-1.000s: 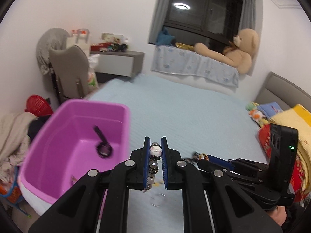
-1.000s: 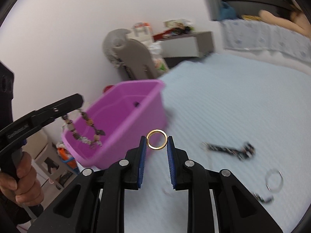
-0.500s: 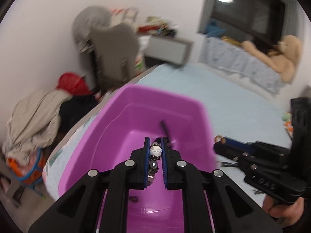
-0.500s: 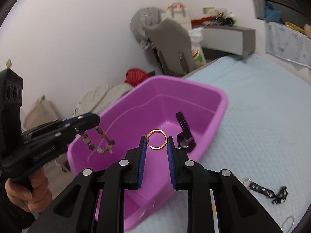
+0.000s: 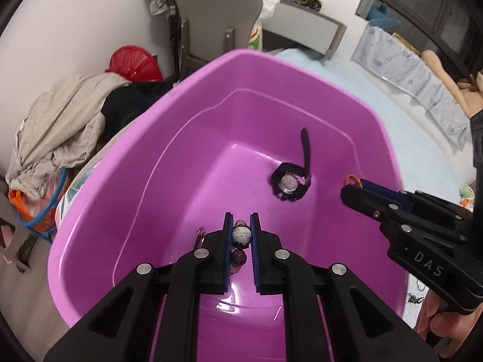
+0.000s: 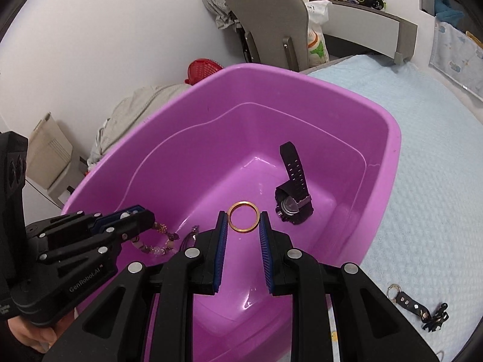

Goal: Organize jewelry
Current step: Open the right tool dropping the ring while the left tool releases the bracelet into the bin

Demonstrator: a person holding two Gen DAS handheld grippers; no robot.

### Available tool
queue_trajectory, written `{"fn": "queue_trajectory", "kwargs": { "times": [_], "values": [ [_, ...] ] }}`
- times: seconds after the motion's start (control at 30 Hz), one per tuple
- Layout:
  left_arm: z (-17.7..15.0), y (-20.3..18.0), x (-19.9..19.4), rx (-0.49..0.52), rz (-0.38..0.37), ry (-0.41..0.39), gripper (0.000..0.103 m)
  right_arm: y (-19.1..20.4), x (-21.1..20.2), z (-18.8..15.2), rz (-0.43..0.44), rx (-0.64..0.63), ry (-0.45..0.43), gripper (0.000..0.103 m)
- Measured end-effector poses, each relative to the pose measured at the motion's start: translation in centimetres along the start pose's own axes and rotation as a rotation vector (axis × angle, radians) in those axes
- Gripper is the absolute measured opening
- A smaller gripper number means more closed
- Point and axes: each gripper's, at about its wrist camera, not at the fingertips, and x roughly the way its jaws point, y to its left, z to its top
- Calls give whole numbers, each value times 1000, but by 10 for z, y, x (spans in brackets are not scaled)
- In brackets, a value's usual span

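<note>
A purple plastic tub point(image 5: 211, 69) point(image 6: 389, 138) stands on the light blue bed. A black wristwatch point(image 5: 291, 181) point(image 6: 292, 203) lies on its floor. My left gripper point(image 5: 241, 229) point(image 6: 145, 215) is shut on a beaded bracelet point(image 5: 241, 235) and holds it low inside the tub; the beads point(image 6: 157, 246) hang down onto the tub floor. My right gripper point(image 6: 243, 220) point(image 5: 351, 185) is shut on a gold ring point(image 6: 243, 216) point(image 5: 353, 178) and holds it above the tub, beside the watch.
A black strap with a metal ring point(image 6: 416, 304) lies on the bed right of the tub. Beyond the tub are a grey chair point(image 5: 217, 15), a red basket point(image 5: 132, 63) and piled clothes point(image 5: 60, 120). A desk point(image 6: 362, 21) stands by the wall.
Both grippers have swung left from over the bed to over the tub and gone lower. The bracelet now hangs down inside the tub, and the ring is above the tub floor.
</note>
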Motion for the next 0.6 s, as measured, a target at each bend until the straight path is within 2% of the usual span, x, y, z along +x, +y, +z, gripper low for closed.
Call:
{"fn": "queue_trajectory", "kwargs": {
  "times": [0.13,0.3,0.33,0.37,0.4,0.43,0.47,0.53,0.6],
  "values": [
    [2,-3,-1,17,41,-9,11,-2,8,2,-30,-9,22,21],
    [1,0,4,8,77,31,12,-2,11,4,-51,-20,31,21],
    [1,2,4,2,89,38,13,-2,11,4,-58,-21,34,30],
    [0,4,3,0,99,36,16,-3,11,5,-69,-22,31,44],
    [-1,5,2,-1,112,32,32,-3,9,5,-74,-21,24,50],
    [-2,7,0,-6,135,24,62,-4,8,5,-73,-20,19,54],
    [-2,8,-2,-12,143,12,71,-5,6,6,-75,-17,14,54],
    [-4,12,-11,-28,148,-30,73,-5,4,6,-83,-20,9,54],
    [-4,13,-12,-28,163,-28,73,-6,1,5,-90,-22,4,54]
  ]
}}
